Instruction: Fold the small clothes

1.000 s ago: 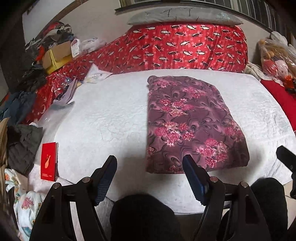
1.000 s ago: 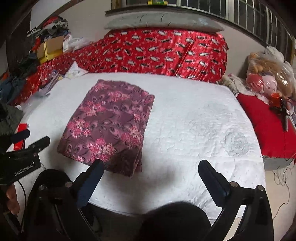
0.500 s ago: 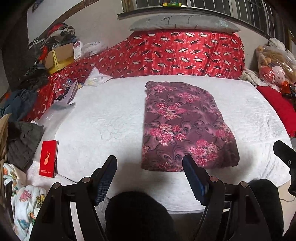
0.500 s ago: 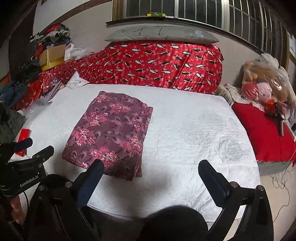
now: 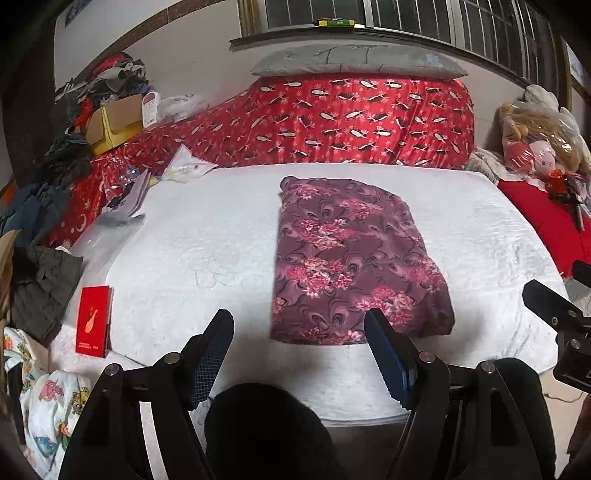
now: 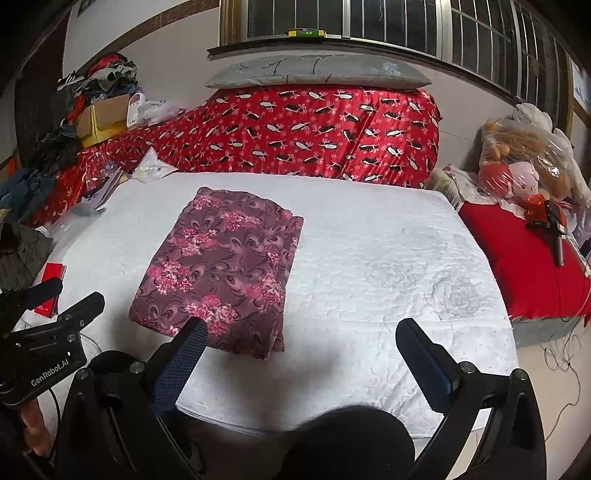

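Floral maroon garment [image 5: 354, 258] lies folded flat toward my near edge of the white quilted mattress [image 6: 388, 258], apparently finished, so I hold my left gripper [image 5: 299, 354] and right gripper [image 6: 303, 362] spread and empty just off that edge, red patterned bedding [image 6: 314, 129] piled beyond.

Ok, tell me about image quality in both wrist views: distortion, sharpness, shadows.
Left wrist view: strong fisheye bending of the barred window, dark vignetted corners, the folded maroon floral garment fairly sharp. Right wrist view: same bowing, soft shadow on the white quilted bed cover near the camera, no obvious glare.
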Available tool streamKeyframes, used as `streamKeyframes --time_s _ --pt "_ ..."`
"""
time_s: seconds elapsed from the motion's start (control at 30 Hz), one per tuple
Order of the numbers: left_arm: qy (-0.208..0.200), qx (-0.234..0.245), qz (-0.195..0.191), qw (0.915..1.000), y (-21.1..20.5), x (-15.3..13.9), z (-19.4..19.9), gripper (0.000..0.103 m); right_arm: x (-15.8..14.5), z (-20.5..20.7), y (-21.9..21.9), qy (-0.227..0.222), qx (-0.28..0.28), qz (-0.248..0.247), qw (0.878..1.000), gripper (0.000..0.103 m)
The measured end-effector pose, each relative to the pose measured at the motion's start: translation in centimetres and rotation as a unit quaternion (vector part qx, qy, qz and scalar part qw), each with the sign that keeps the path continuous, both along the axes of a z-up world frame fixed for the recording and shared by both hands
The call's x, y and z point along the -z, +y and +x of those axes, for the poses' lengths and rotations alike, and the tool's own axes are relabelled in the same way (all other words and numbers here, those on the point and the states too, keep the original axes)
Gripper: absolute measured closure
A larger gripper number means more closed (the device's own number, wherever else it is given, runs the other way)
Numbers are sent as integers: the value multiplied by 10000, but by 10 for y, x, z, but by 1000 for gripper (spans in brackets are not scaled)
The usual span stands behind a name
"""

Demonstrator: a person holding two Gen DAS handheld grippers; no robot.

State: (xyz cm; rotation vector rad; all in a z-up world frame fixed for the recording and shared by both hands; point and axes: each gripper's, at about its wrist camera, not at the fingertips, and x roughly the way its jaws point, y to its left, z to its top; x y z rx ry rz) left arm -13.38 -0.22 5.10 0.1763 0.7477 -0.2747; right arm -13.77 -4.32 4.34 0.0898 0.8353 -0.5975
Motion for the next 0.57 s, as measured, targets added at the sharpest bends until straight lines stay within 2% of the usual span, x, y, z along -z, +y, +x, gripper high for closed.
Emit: streamKeyframes --time_s 0.37,0.57 --pt "91 -4 -245 9997 -4 -10 -3 28 -1 1 -1 4 51 47 10000 0" --pt "155 -70 -199 9997 -12 -9 -6 28 0 1 -2 -7 75 38 10000 0"
